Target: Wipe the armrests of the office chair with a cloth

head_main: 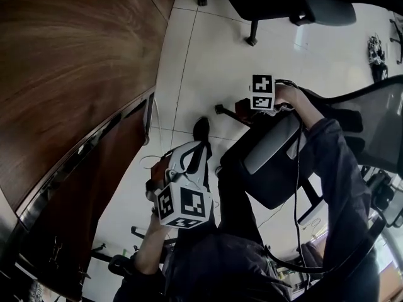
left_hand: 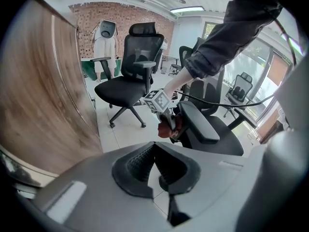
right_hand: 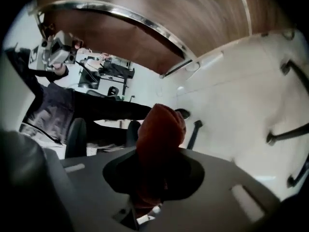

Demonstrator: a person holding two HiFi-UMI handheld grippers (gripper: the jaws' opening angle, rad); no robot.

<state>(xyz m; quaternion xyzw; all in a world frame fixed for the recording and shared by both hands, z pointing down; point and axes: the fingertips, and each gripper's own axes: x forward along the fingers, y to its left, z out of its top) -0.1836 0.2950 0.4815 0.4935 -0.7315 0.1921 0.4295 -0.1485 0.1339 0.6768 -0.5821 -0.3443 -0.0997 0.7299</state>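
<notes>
Two things could spoil the wipe from here. The right gripper (right_hand: 153, 182) is clamped on a bunched rust-red cloth (right_hand: 160, 129), held at the front tip of the grey armrest pad (head_main: 272, 143), right of centre in the head view. Only a small wad pokes past the jaws, so a firm push could put jaw plastic rather than fabric on the pad, or tug the cloth loose. The office chair (left_hand: 219, 141) could also swivel or roll away under sideways pressure. The left gripper (left_hand: 155, 164), jaws together on nothing, hangs at lower centre of the head view, well apart from the chair and steadying nothing. The cloth probably touches the pad, though no view settles it. The person's sleeve (head_main: 337, 168) covers the chair's far side, so the second armrest cannot be made out.
</notes>
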